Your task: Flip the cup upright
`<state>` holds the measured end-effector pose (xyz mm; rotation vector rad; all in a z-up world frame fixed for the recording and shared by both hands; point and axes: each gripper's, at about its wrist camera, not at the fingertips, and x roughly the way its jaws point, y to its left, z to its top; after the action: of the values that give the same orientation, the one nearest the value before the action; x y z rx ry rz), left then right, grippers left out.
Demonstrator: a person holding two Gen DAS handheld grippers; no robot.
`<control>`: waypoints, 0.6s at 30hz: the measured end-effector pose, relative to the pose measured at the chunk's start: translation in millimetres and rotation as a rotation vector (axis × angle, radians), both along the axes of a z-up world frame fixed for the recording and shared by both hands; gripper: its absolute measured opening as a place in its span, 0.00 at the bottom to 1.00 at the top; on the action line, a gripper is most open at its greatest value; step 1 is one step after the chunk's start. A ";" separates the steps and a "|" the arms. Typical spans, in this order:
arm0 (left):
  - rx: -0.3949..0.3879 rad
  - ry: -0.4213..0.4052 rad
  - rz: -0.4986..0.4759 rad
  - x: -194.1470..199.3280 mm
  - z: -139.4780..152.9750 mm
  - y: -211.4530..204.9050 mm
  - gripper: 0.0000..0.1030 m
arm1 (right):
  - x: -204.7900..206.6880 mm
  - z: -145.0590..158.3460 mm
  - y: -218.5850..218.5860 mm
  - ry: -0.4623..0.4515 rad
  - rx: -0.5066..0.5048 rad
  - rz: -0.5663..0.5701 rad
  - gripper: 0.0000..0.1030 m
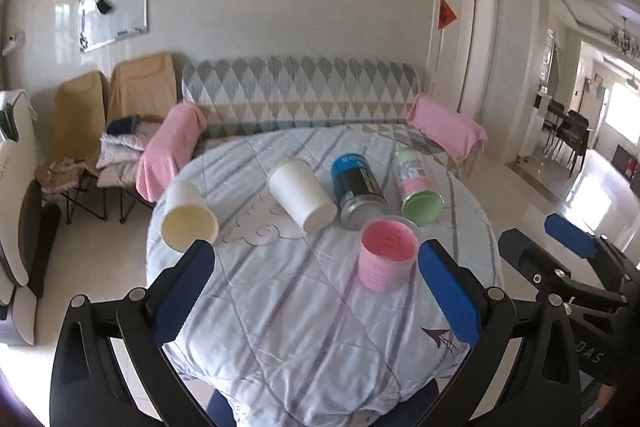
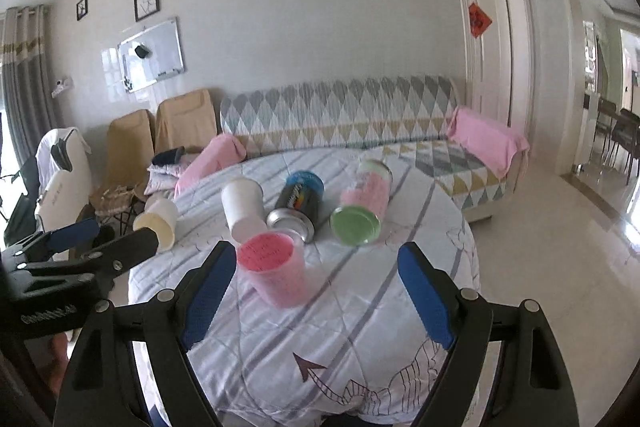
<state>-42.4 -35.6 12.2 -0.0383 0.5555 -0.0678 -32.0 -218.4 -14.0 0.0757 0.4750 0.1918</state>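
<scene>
Both grippers spread, empty. White cup [image 1: 301, 194] lies on its side at 12 o'clock, beside the blue can [image 1: 357, 187]. I'd pinch its wall with the left gripper [image 1: 316, 291], then rotate slowly.

We are seeing bare striped cloth on the round worktop [image 2: 360, 327] in front of the upright pink plastic cup [image 2: 276, 273]. Crowding close behind it are lying a white paper cup [image 2: 242, 207], a blue-black can [image 2: 298, 205] and a green-lidded jar [image 2: 362, 205]; another white paper cup [image 1: 188, 213] is lying well apart at the left edge.
</scene>
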 end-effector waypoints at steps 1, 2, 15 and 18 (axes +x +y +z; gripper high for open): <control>0.004 -0.007 0.010 -1.5 0.4 1.4 1.00 | -1.7 2.2 2.6 -0.009 -0.005 0.000 0.82; 0.008 -0.014 0.021 -3.1 0.5 2.9 1.00 | -5.6 5.2 4.5 -0.026 -0.008 -0.001 0.82; 0.014 -0.029 0.037 -9.5 -2.1 15.4 1.00 | -15.8 10.0 21.7 -0.072 -0.026 0.011 0.82; 0.012 -0.034 0.036 -10.0 -1.7 17.6 1.00 | -14.3 8.6 23.4 -0.066 -0.030 0.011 0.82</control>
<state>-52.4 -18.0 10.5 -0.0355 0.5211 -0.0303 -46.3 -195.0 -5.4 0.0376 0.4123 0.1979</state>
